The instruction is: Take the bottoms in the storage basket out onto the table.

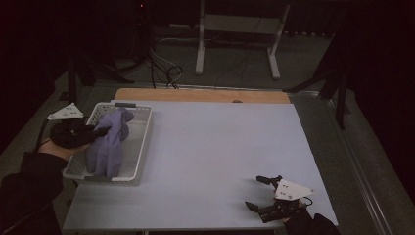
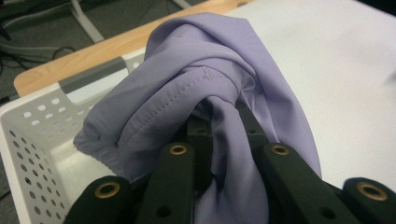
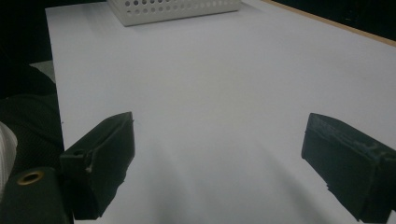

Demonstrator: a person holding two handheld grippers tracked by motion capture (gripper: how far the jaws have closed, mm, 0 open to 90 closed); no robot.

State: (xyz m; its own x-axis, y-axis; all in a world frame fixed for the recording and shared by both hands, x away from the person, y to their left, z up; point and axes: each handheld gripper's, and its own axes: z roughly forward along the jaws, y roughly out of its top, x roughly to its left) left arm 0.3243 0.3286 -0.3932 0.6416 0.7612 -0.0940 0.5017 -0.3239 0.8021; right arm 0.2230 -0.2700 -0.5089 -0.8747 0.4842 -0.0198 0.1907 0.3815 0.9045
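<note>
At the left of the high view, the left gripper point(image 1: 100, 131) reaches in from the frame's left edge over a white perforated basket point(image 1: 142, 147) and pinches a lavender cloth point(image 1: 110, 142). The cloth is bunched at the jaws and hangs down into the basket, its lower end inside the walls. In the left gripper view the cloth point(image 2: 210, 93) is wrapped and gathered between the two black jaws, which press close on it, a stitched hem showing across the fold; the basket point(image 2: 32, 140) lies in the lower left of that frame, with the wooden edge of the bench point(image 2: 93, 51) behind it. The bench point(image 1: 220, 147) is covered by a pale sheet. At the lower right of the high view the right gripper point(image 1: 262, 193) rests low near the bench's front edge, well apart from the basket. In the right gripper view its jaws stand spread wide over bare sheet with nothing between them, and the basket point(image 3: 173, 9) sits at the top of the frame.
</note>
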